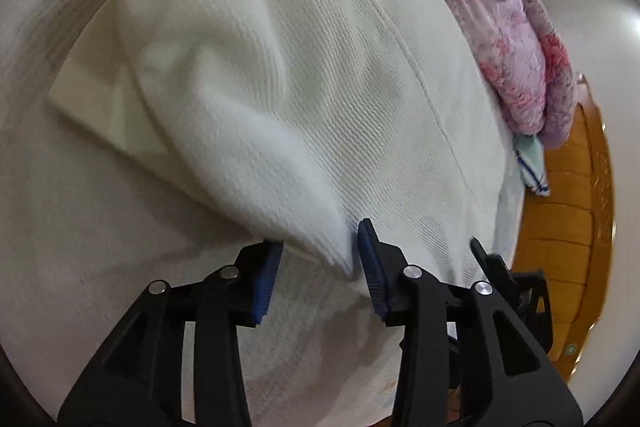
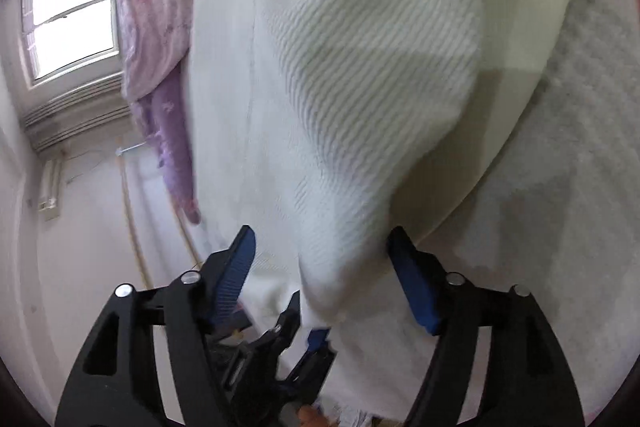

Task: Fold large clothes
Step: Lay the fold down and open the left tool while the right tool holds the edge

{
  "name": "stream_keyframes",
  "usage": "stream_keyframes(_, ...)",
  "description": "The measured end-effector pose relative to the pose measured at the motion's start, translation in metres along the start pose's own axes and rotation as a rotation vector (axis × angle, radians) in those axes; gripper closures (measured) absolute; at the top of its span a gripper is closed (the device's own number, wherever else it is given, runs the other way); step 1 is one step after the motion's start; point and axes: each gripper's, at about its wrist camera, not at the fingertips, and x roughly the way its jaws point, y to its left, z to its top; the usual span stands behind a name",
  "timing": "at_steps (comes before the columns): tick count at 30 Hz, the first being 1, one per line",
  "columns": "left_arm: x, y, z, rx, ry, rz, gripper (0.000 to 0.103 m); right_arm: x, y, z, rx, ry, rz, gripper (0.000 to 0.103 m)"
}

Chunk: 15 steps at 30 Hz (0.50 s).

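The garment (image 1: 320, 67), white and ribbed, lies spread on the bed (image 1: 80, 267), reaching from the near edge toward the far edge, where a pink floral quilt (image 1: 512, 39) is heaped. A seam line runs along its length, so its long axis points away from both tools.

Left tool (image 1: 320, 267): jaws apart. A folded corner of the garment droops between the two blue pads; the right-hand pad appears to touch the cloth, the left-hand pad stands clear of it. Not clamped.

Right tool (image 2: 324, 279): jaws apart, wider than the left. A second hanging fold of the garment sits between the pads, close to the right-hand pad and well clear of the other. Not clamped. The left tool shows low in this view, just beside and below.

Judgement: both tools sit side by side at the near hem, each with a corner already inside its jaws, neither hand nearer than the other. The coming move turns on this: cloth lies directly ahead, long axis straight forward, so closing both and carrying the hem forward would fold it end to end. Risk: the left corner is thin and could slip.
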Motion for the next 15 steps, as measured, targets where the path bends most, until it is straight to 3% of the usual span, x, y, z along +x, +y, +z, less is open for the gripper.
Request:
stream_keyframes(2,0.0,0.003,0.004,-0.008,0.007,-0.001,0.064,0.017,-0.008,0.004,0.109,0.04,0.022,0.072)
stream_keyframes(4,0.005,-0.016,0.009,0.0,-0.011,-0.016,0.064,0.015,0.003,0.009,0.099,0.021,0.173,0.087)
stream_keyframes(6,0.001,-0.025,0.011,0.037,-0.039,-0.058,0.062,-0.005,0.044,0.018,-0.117,-0.065,0.309,0.089)
stream_keyframes(8,0.007,-0.032,0.013,0.059,-0.06,-0.046,0.063,-0.008,0.058,0.022,-0.258,-0.08,0.345,0.089)
stream_keyframes(9,0.012,-0.034,0.014,0.065,-0.058,-0.027,0.063,-0.007,0.053,0.024,-0.299,-0.09,0.308,0.086)
stream_keyframes(10,0.021,-0.03,0.013,0.065,-0.039,-0.002,0.062,-0.004,0.04,0.025,-0.296,-0.095,0.208,0.07)
stream_keyframes(11,0.029,-0.023,0.009,0.045,-0.004,0.011,0.064,0.004,0.012,0.029,-0.202,-0.06,0.048,0.064)
stream_keyframes(12,0.032,-0.019,0.007,0.03,0.018,0.002,0.064,0.004,-0.013,0.03,-0.085,-0.016,0.075,0.064)
stream_keyframes(13,0.03,-0.016,0.004,0.015,0.036,-0.007,0.064,-0.002,-0.028,0.029,0.011,0.001,0.117,0.057)
stream_keyframes(14,0.023,-0.017,0.002,0.017,0.054,0.009,0.063,-0.017,-0.032,0.024,0.045,0.003,0.082,0.04)
stream_keyframes(15,0.016,-0.019,0.002,0.032,0.077,0.051,0.057,-0.029,-0.028,0.021,0.027,-0.002,0.016,0.029)
